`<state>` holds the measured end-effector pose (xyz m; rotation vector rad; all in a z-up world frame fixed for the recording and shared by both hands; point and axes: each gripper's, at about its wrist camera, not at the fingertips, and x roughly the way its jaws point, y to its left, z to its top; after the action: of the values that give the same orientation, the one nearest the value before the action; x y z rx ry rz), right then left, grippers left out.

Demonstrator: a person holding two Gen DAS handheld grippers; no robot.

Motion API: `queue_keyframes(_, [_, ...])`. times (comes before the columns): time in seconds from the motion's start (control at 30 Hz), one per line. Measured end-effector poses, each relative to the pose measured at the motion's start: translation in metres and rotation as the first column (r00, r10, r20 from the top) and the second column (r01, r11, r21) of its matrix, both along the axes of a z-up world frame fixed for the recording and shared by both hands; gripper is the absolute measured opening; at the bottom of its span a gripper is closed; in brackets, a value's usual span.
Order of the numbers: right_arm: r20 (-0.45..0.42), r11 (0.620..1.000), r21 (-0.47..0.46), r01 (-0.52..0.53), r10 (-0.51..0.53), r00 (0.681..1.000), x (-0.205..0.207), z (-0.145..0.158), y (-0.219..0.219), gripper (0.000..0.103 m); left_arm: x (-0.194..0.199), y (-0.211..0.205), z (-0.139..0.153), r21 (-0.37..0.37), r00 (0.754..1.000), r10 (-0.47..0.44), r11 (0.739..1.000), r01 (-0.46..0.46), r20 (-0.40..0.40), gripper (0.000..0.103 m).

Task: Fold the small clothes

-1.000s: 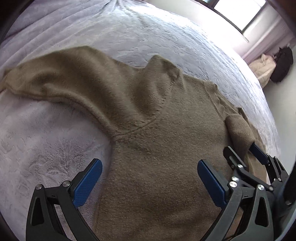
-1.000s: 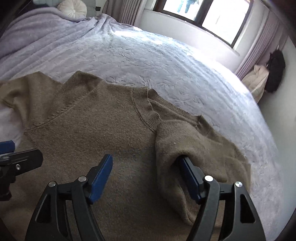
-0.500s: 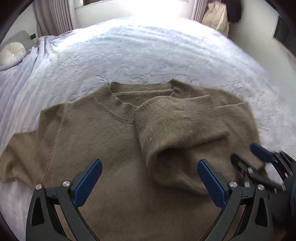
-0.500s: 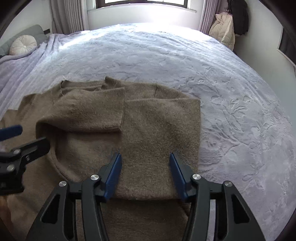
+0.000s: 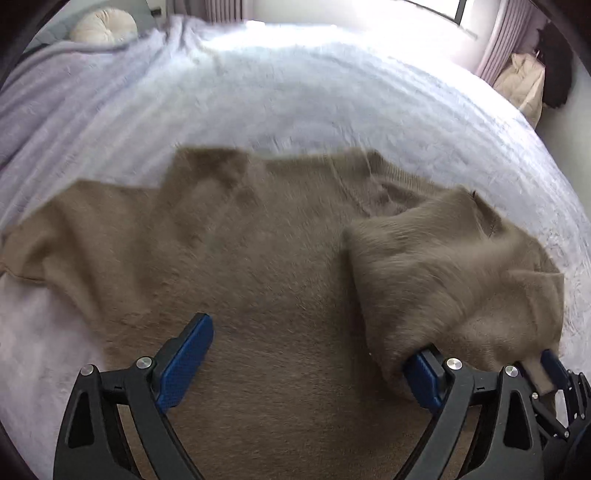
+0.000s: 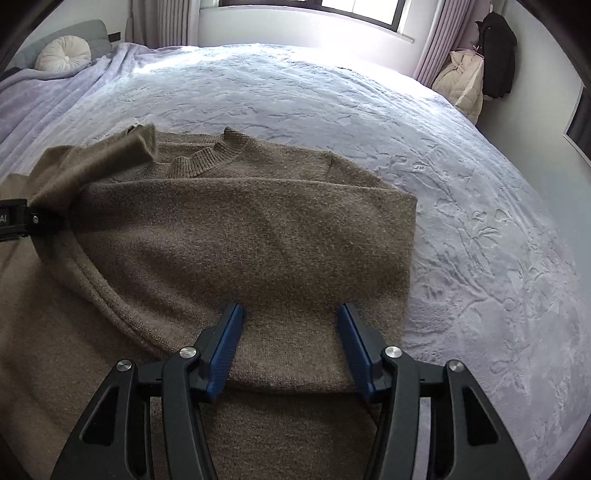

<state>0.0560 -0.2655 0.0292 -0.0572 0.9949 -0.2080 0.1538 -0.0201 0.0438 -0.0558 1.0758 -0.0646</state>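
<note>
the right side of the sweater [image 6: 258, 229] has just been folded inward; both grippers' fingers [image 6: 229, 343] are held open.

Blurred sweater [image 5: 266, 258] beneath seemingly open left gripper [image 5: 303, 362].

Daylight came from the window [image 6: 314, 11] far ahead of the tongs and blew out the far part of the bed [image 5: 332, 48] to white glare in the left wrist view. That view was smeared by motion blur across the sweater [image 5: 258, 240]. The right wrist view was sharp, its knit texture clear. Both frames curved strongly and darkened to black at the corners.
</note>
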Motion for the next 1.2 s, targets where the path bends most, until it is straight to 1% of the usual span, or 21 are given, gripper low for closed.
queue_keyframes(0.07, [0.007,1.000,0.002,0.003,-0.003,1.000,-0.003,0.000,0.000,0.059,-0.006,0.014,0.008,-0.051,0.998,0.055,0.997,-0.054,0.013,0.096])
queue_keyframes(0.1, [0.009,1.000,0.002,0.003,-0.003,1.000,-0.004,0.000,0.000,0.059,-0.008,0.021,0.008,-0.058,0.997,0.077,0.995,-0.077,0.005,0.096])
queue_keyframes(0.2, [0.009,1.000,-0.011,0.002,-0.002,1.000,-0.004,0.000,0.004,0.059,-0.009,0.044,0.002,-0.027,0.981,0.190,0.981,-0.191,-0.043,0.096])
queue_keyframes(0.23, [0.005,1.000,-0.011,0.004,-0.004,1.000,-0.006,0.003,0.005,0.059,-0.010,0.044,-0.002,-0.021,0.980,0.195,0.980,-0.196,-0.050,0.096])
queue_keyframes(0.3, [0.016,0.999,0.040,0.007,-0.008,1.000,-0.007,0.016,0.006,0.059,-0.013,0.048,-0.003,-0.035,0.985,0.163,0.986,-0.164,-0.053,0.096])
queue_keyframes(0.37, [0.067,0.994,0.107,0.001,-0.008,0.998,-0.011,0.030,0.009,0.059,-0.022,0.050,-0.002,-0.049,0.990,0.137,0.989,-0.139,-0.042,0.096])
queue_keyframes(0.4, [0.081,0.993,0.117,-0.011,0.001,0.997,-0.010,0.035,0.016,0.059,-0.023,0.051,-0.003,-0.063,0.992,0.124,0.990,-0.126,-0.039,0.096])
queue_keyframes(0.5, [0.048,0.992,0.100,-0.078,0.074,0.996,-0.002,0.034,0.044,0.059,-0.027,0.053,-0.004,-0.096,0.994,0.095,0.990,-0.100,-0.052,0.096])
queue_keyframes(0.57, [0.022,0.988,0.092,-0.127,0.126,0.992,0.000,0.026,0.063,0.059,-0.030,0.055,-0.007,-0.085,0.994,0.092,0.992,-0.096,-0.055,0.096])
queue_keyframes(0.63, [-0.036,0.978,0.116,-0.172,0.178,0.983,0.003,0.010,0.080,0.059,-0.036,0.062,-0.009,-0.060,0.991,0.113,0.991,-0.117,-0.069,0.096])
queue_keyframes(0.7, [-0.046,0.981,0.037,-0.190,0.191,0.980,0.002,0.007,0.091,0.059,-0.039,0.079,-0.010,-0.069,0.989,0.131,0.988,-0.136,-0.071,0.096])
queue_keyframes(0.73, [-0.039,0.982,0.030,-0.185,0.186,0.982,0.001,0.012,0.092,0.059,-0.041,0.085,-0.008,-0.070,0.988,0.140,0.987,-0.145,-0.065,0.096])
queue_keyframes(0.77, [-0.017,0.983,0.051,-0.177,0.178,0.984,0.000,0.020,0.091,0.059,-0.041,0.090,-0.007,-0.069,0.987,0.149,0.986,-0.153,-0.059,0.096])
queue_keyframes(0.8, [0.026,0.978,0.111,-0.178,0.176,0.984,0.000,0.032,0.090,0.060,-0.040,0.095,-0.007,-0.067,0.987,0.152,0.986,-0.156,-0.056,0.096])
queue_keyframes(0.87, [0.076,0.969,0.172,-0.176,0.165,0.983,0.007,0.046,0.094,0.066,-0.036,0.100,-0.008,-0.068,0.988,0.137,0.988,-0.142,-0.065,0.096])
queue_keyframes(0.93, [0.060,0.973,0.160,-0.167,0.159,0.985,0.023,0.050,0.108,0.070,-0.032,0.100,-0.009,-0.056,0.991,0.120,0.991,-0.124,-0.066,0.096])
queue_keyframes(1.0, [-0.011,0.974,0.152,-0.167,0.171,0.985,0.045,0.036,0.125,0.070,-0.028,0.102,-0.012,-0.040,0.992,0.100,0.994,-0.104,-0.082,0.096])
queue_keyframes(1.07, [-0.104,0.970,0.176,-0.170,0.190,0.976,0.063,0.015,0.137,0.070,-0.028,0.115,-0.005,-0.075,0.992,0.096,0.992,-0.102,-0.080,0.096])
queue_keyframes(1.1, [-0.139,0.977,0.144,-0.158,0.178,0.974,0.068,0.007,0.144,0.070,-0.030,0.130,0.002,-0.133,0.993,0.097,0.986,-0.105,-0.065,0.096])
queue_keyframes(1.13, [-0.125,0.982,0.109,-0.157,0.170,0.977,0.067,0.009,0.149,0.070,-0.030,0.143,0.006,-0.171,0.993,0.103,0.979,-0.112,-0.062,0.096])
queue_keyframes(1.2, [0.005,0.980,0.081,-0.180,0.180,0.984,0.053,0.032,0.162,0.070,-0.027,0.175,0.009,-0.214,0.986,0.157,0.963,-0.167,-0.064,0.096])
